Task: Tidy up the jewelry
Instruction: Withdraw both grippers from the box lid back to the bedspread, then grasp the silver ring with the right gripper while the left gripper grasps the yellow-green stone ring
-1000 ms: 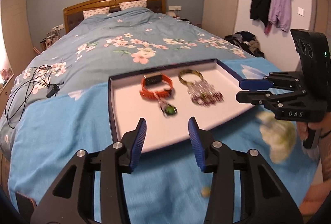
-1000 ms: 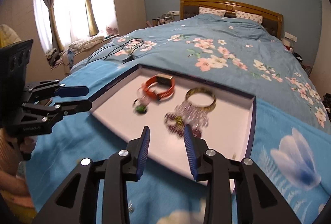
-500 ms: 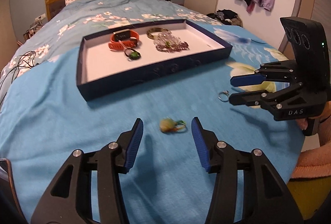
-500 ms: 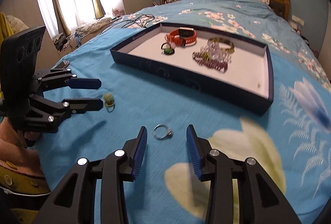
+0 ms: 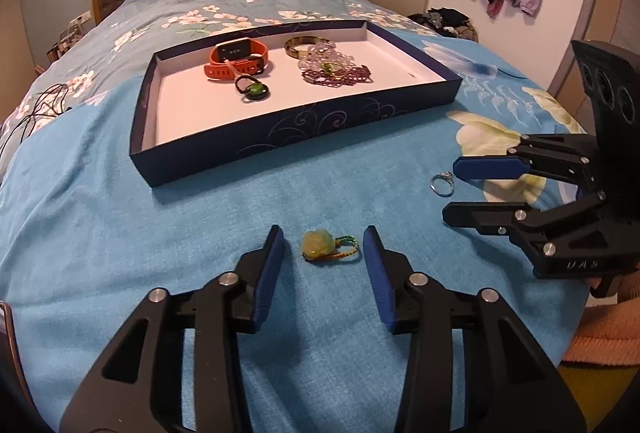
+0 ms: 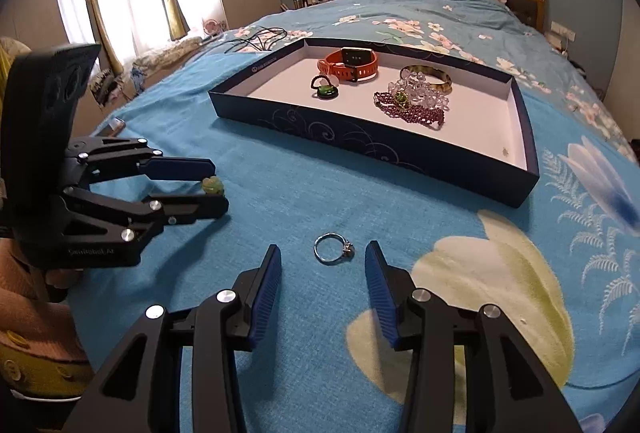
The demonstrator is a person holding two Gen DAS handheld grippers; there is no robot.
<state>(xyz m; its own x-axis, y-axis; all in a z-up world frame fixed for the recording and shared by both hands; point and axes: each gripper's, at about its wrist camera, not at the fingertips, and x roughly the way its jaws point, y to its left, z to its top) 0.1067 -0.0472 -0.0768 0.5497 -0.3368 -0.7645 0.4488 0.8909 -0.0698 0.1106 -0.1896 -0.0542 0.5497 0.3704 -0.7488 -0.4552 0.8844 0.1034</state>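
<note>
On the blue bedspread (image 5: 120,213) the left gripper (image 5: 324,253) tilts down, its just-narrowed jaws parted around a pale green pendant (image 5: 317,243), cord loop trailing right. The right gripper (image 6: 323,260), jaws widening, straddles a silver ring (image 6: 333,248) untouched. Nothing lies between these and the navy tray (image 5: 304,121) beyond, holding an orange watch (image 5: 236,59) and bead bracelets (image 5: 336,71).

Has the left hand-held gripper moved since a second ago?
Yes. The left hand-held gripper pulled back from the tray toward the bed's near edge; its open jaws now flank the jade pendant.
</note>
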